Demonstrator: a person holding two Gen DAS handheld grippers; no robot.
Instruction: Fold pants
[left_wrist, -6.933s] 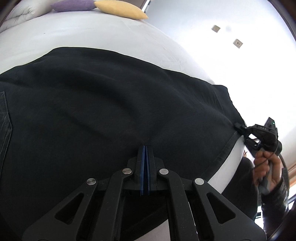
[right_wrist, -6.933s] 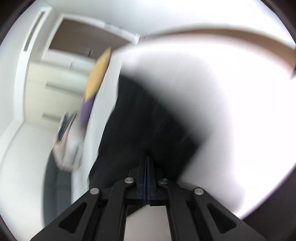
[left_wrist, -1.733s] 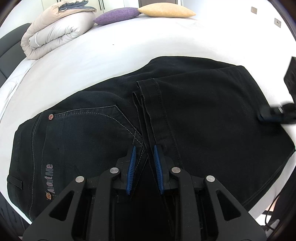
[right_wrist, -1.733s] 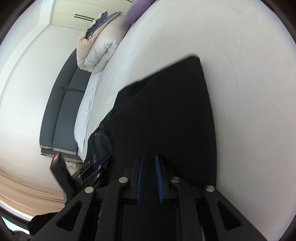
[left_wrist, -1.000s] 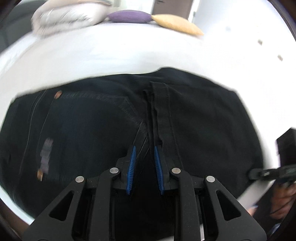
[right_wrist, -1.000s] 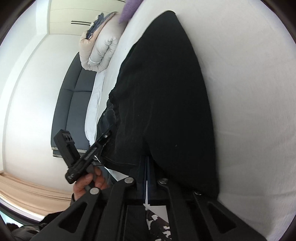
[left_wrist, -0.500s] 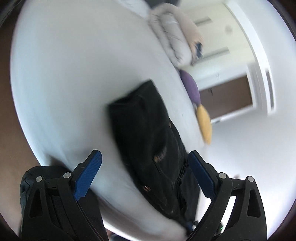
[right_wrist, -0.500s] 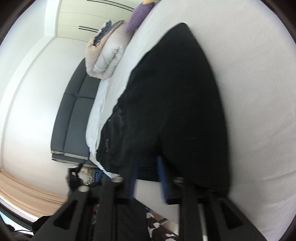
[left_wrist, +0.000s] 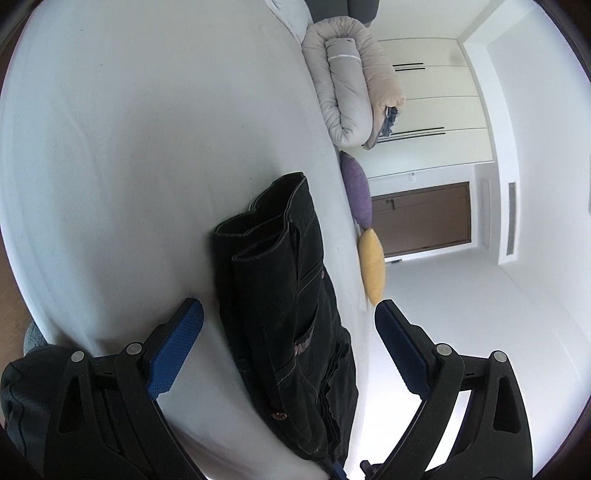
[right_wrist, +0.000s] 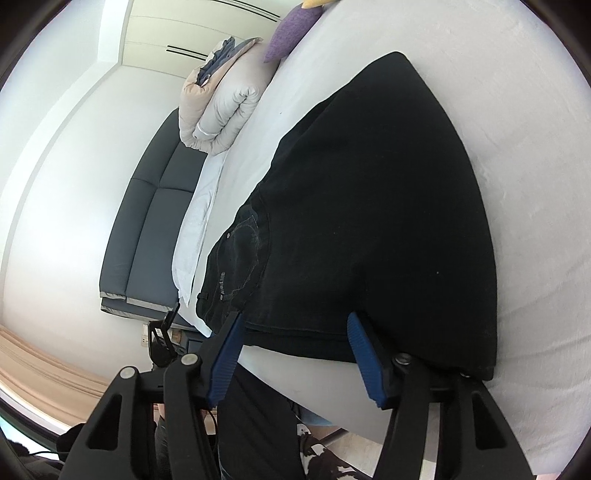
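We see both views sharp, evenly daylit. Fisheye bends edges into a dark vignette. Glare blows out 5 o'clock in the left view. The black pants (right_wrist: 369, 206) lose fold detail in shadow.

Both wrist cameras looked along their own fingers from opposite ends of the folded pants (left_wrist: 284, 314) (rolled sideways), close above, sharing pants (right_wrist: 369, 206) and bed (left_wrist: 129, 166).

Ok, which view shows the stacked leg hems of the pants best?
The left wrist view: the black pants lie edge-on between the open left gripper, with the layered hems facing the camera. The right wrist view shows mostly the broad folded top of the pants and a pocket.
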